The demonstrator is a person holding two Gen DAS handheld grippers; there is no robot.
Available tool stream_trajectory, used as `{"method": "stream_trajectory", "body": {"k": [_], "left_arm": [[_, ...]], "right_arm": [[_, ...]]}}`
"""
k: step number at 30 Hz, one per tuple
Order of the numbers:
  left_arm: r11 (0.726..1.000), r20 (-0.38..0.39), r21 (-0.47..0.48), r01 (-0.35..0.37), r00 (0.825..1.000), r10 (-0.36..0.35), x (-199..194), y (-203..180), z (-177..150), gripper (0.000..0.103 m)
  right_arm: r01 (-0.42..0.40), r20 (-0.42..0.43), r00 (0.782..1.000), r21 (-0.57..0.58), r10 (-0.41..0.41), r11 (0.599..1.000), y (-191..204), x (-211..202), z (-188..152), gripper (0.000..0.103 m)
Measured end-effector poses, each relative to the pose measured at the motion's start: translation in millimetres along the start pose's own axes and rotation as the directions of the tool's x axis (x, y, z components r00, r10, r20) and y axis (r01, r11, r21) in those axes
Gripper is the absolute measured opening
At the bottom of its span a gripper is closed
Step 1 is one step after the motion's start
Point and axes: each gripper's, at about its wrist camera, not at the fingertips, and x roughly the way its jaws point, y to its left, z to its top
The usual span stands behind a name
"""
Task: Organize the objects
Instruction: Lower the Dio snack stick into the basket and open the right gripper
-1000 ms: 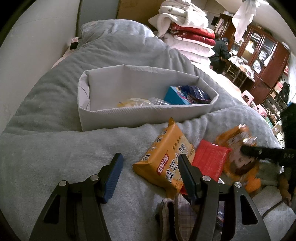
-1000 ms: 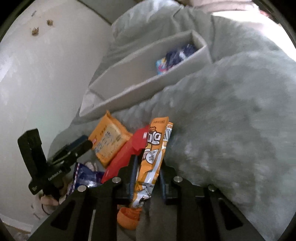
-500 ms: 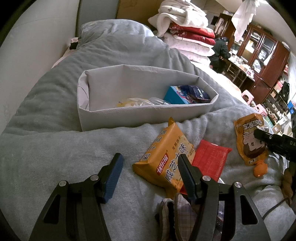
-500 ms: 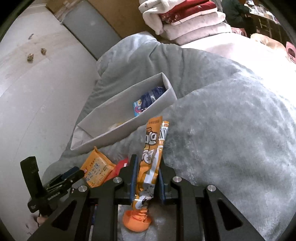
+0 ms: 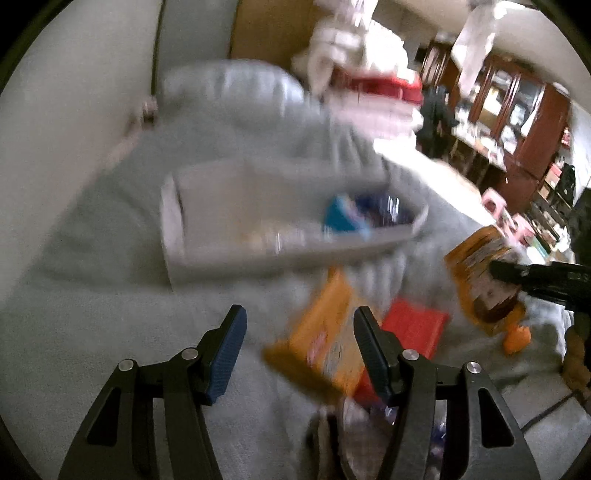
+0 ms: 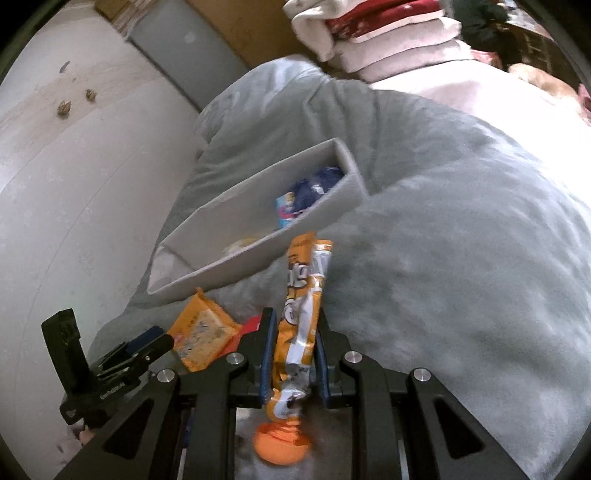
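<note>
My right gripper (image 6: 293, 321) is shut on an orange spouted snack pouch (image 6: 303, 295), held upright above the grey blanket, its orange cap (image 6: 282, 443) hanging below. In the blurred left wrist view the same pouch (image 5: 476, 273) hangs at the right from the right gripper (image 5: 517, 275). My left gripper (image 5: 299, 332) stands open over the blanket, nothing pressed between its pads. A yellow snack pack (image 5: 321, 332) and a red pack (image 5: 413, 328) lie just beyond it. The grey fabric box (image 6: 258, 258) behind them holds a blue packet (image 6: 291, 206) and other wrapped items.
A pale wall (image 6: 74, 184) runs along the left of the bed. Folded quilts (image 6: 388, 33) are stacked at the bed's head. Wooden cabinets (image 5: 524, 110) and a person in dark clothes (image 5: 436, 114) are far right. Plaid cloth (image 5: 351, 435) shows under the left gripper.
The right gripper has lifted the orange pouch off the blanket, higher and nearer the box. The left gripper has risen and tilted, blurring its view; its jaws stay open.
</note>
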Motion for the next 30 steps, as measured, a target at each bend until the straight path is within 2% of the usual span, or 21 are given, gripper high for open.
{"method": "stream_trajectory", "body": {"k": [1,2,3,5,6,8,9,11,13,14,15,17,18,21,23,28,30], "left_arm": [[0.999,0.075,0.024,-0.029,0.997,0.027,-9,-4,8,0.066],[0.996,0.161,0.050,-0.071,0.985,0.062,-18,-8,20,0.085],[0.994,0.203,0.058,-0.096,0.976,0.083,-20,-11,28,0.092],[0.994,0.281,0.047,-0.100,0.956,0.083,-20,-12,51,0.096],[0.995,0.283,0.041,-0.091,0.956,0.076,-14,-12,66,0.096],[0.997,0.201,0.014,-0.079,0.977,0.074,4,-9,92,0.096],[0.997,0.111,-0.013,-0.083,0.990,0.084,18,-5,104,0.095],[0.994,0.039,-0.034,-0.100,0.994,0.101,30,-2,111,0.087],[0.987,0.042,-0.041,-0.157,0.986,0.159,31,-2,109,0.083],[0.984,0.055,-0.034,-0.173,0.983,0.175,28,-2,106,0.083],[0.985,0.062,-0.021,-0.171,0.983,0.172,23,-6,103,0.083],[0.985,0.063,0.003,-0.170,0.984,0.169,17,-11,98,0.083],[0.985,0.059,0.009,-0.173,0.983,0.172,18,-15,97,0.083],[0.982,0.049,0.027,-0.187,0.981,0.185,11,-24,94,0.083],[0.982,0.046,0.040,-0.185,0.982,0.183,8,-32,92,0.083],[0.979,0.053,0.096,-0.182,0.983,0.178,-5,-43,82,0.083],[0.980,0.058,0.100,-0.171,0.984,0.166,-10,-47,79,0.083]], "right_arm": [[-0.016,-0.010,1.000,-0.014,0.016,1.000,6,3,6,0.017],[-0.036,-0.016,0.999,-0.016,0.036,0.999,12,6,13,0.017],[-0.073,-0.015,0.997,0.009,0.074,0.997,18,11,26,0.017],[-0.141,0.001,0.990,0.077,0.141,0.987,27,18,48,0.017],[-0.184,0.009,0.983,0.124,0.185,0.975,36,26,66,0.017],[-0.236,0.019,0.971,0.166,0.236,0.957,50,39,90,0.017],[-0.247,0.010,0.969,0.160,0.248,0.956,60,47,102,0.019],[-0.195,-0.037,0.979,0.109,0.200,0.975,79,65,121,0.020],[-0.152,-0.060,0.986,0.100,0.158,0.983,87,76,131,0.025],[-0.158,-0.051,0.985,0.127,0.166,0.979,86,76,132,0.032],[-0.179,-0.028,0.982,0.166,0.186,0.970,85,73,134,0.044],[-0.218,0.008,0.975,0.178,0.220,0.960,85,61,133,0.060],[-0.230,0.027,0.973,0.163,0.229,0.959,86,52,132,0.063],[-0.152,0.032,0.988,0.032,0.151,0.988,101,26,124,0.063],[-0.110,0.024,0.994,-0.053,0.111,0.993,109,13,113,0.063],[-0.055,0.010,0.998,-0.204,0.058,0.978,115,-11,82,0.063],[-0.009,0.009,1.000,-0.260,0.012,0.966,116,-16,71,0.063]]}}
